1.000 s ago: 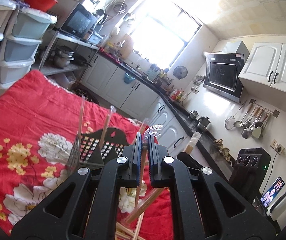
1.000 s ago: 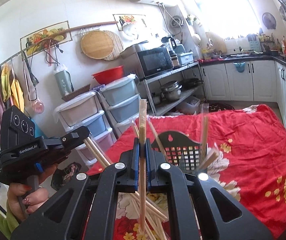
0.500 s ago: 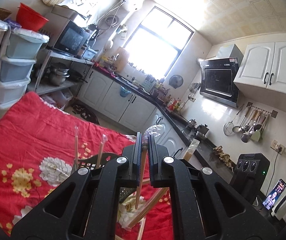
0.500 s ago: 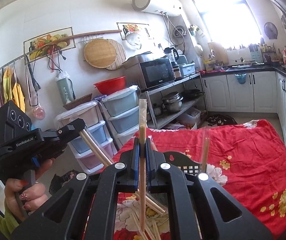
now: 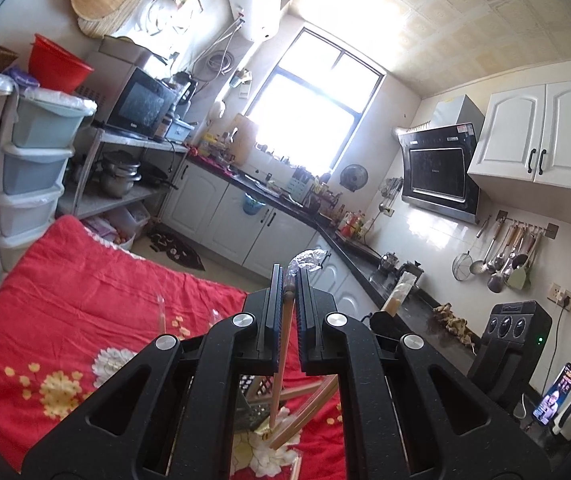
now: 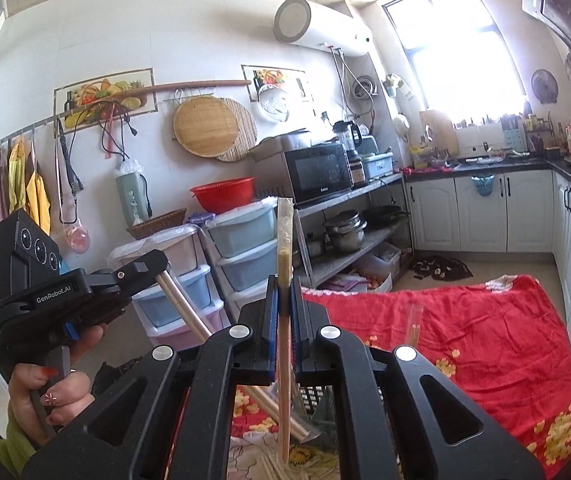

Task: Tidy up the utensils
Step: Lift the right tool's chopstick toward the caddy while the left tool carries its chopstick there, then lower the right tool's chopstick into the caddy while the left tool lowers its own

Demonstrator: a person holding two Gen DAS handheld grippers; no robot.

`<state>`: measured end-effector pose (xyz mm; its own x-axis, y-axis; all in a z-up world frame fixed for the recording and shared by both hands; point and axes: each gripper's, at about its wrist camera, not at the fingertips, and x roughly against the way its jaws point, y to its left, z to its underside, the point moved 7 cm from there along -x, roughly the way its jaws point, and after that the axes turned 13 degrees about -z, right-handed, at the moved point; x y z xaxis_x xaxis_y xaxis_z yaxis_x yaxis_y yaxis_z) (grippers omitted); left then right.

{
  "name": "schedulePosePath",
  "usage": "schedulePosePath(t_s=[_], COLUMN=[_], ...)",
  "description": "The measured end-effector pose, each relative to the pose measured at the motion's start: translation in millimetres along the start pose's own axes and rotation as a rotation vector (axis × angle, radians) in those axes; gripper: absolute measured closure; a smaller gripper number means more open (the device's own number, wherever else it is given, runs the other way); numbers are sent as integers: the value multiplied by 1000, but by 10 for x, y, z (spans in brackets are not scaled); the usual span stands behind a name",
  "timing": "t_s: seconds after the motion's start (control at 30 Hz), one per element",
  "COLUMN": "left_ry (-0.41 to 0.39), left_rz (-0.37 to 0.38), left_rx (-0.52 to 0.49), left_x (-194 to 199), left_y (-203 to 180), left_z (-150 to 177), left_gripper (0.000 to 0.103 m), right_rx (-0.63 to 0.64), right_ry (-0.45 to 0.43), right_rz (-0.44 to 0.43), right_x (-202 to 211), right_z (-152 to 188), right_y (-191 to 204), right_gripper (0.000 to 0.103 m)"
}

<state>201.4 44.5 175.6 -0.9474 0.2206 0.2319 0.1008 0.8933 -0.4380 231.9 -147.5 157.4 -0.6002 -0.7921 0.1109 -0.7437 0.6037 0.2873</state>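
Note:
My left gripper (image 5: 288,280) is shut on a pair of wooden chopsticks in a clear sleeve (image 5: 281,356), held upright high above the red table. My right gripper (image 6: 284,284) is shut on another sleeved pair of chopsticks (image 6: 284,248), also upright. The black perforated utensil basket (image 6: 317,396) sits below, mostly hidden behind the grippers, with sleeved chopsticks (image 6: 414,324) standing in it. It also shows in the left wrist view (image 5: 251,408). The left gripper appears in the right wrist view (image 6: 141,270), holding its chopsticks (image 6: 183,308) at a slant.
A red floral cloth (image 5: 65,300) covers the table. Loose chopsticks (image 6: 273,470) lie on it below the grippers. Stacked plastic drawers (image 6: 241,248) and a shelf with pots (image 6: 345,228) stand beyond the table's far edge. Kitchen cabinets (image 5: 253,220) line the wall.
Both grippers have risen and tilted upward with their chopsticks. The basket has sunk lower in both views and is now mostly hidden.

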Motion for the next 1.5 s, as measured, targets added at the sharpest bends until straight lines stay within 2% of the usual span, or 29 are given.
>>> schedulePosePath(t_s=[0.43, 0.77, 1.07, 1.5], left_ry=[-79, -100, -88, -89], left_rz=[-58, -125, -169, -227], left_rx=[-35, -28, -8, -30], left_x=[22, -118, -278, -472], left_y=[34, 196, 342, 396], left_z=[-322, -396, -315, -151], left_gripper=[100, 100, 100, 100], right_rx=[70, 98, 108, 87], right_ry=[-56, -85, -85, -66], right_rz=[58, 130, 181, 244], right_x=[-60, -136, -233, -404], right_z=[-304, -401, -347, -119], right_y=[-52, -255, -429, -788], right_gripper=[97, 97, 97, 97])
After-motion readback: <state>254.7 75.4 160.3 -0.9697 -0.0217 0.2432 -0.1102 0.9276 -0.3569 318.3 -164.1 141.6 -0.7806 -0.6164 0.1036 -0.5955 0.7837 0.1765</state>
